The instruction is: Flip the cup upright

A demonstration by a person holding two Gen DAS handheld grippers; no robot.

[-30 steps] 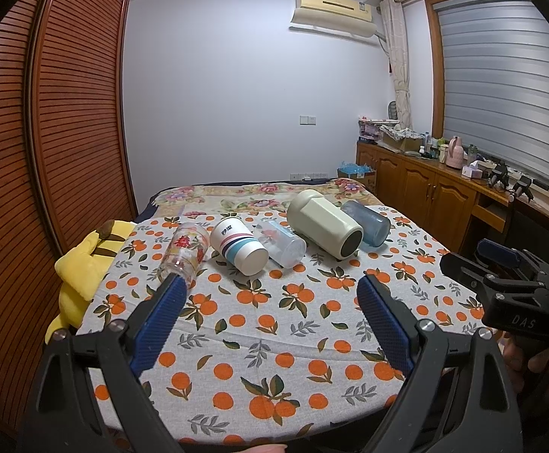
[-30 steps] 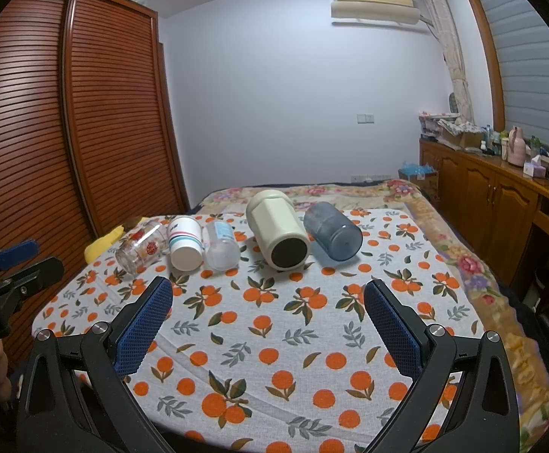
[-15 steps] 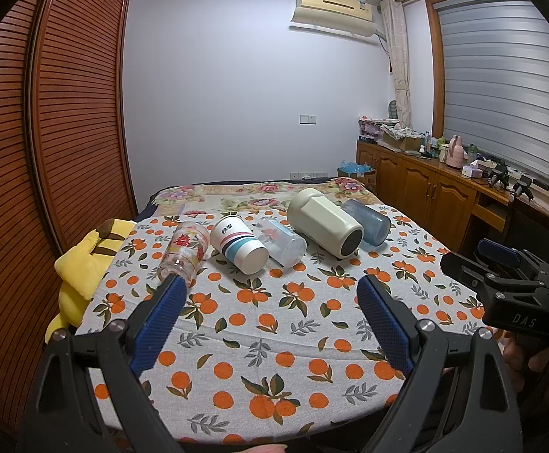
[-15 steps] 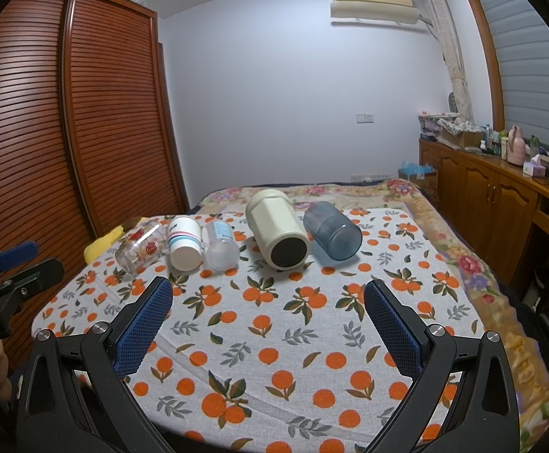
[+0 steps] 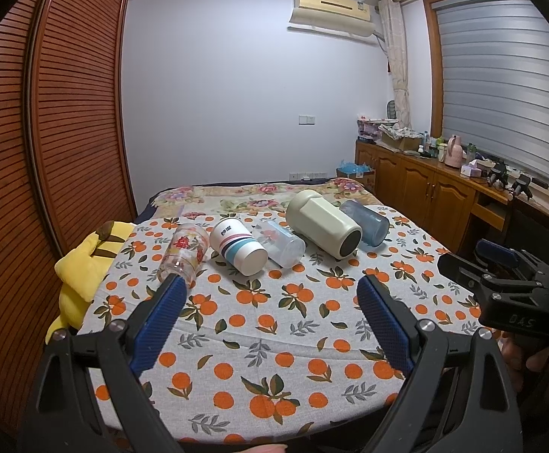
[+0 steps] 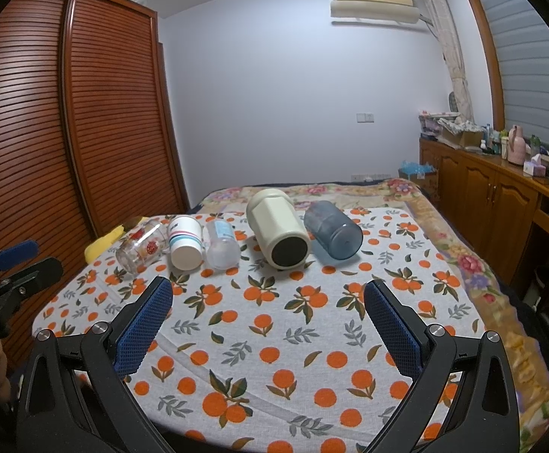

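Several cups lie on their sides in a row on the orange-print tablecloth [image 5: 267, 324]: a clear glass with red flowers [image 5: 184, 253], a white cup with pink and blue stripes [image 5: 238, 245], a clear plastic cup [image 5: 280, 243], a big cream cup [image 5: 321, 226] and a blue tinted cup [image 5: 367, 221]. The same row shows in the right wrist view: glass [image 6: 142, 251], striped cup [image 6: 185, 241], clear cup [image 6: 219, 243], cream cup [image 6: 280, 232], blue cup [image 6: 333, 234]. My left gripper [image 5: 270, 302] and right gripper [image 6: 269, 304] are open and empty, well short of the row.
A yellow plush toy [image 5: 85, 264] lies at the table's left edge. A slatted wooden wardrobe [image 5: 48, 132] stands on the left. A wooden sideboard [image 5: 444, 196] with clutter runs along the right wall. The flowered bed cover [image 6: 350, 192] lies behind the table.
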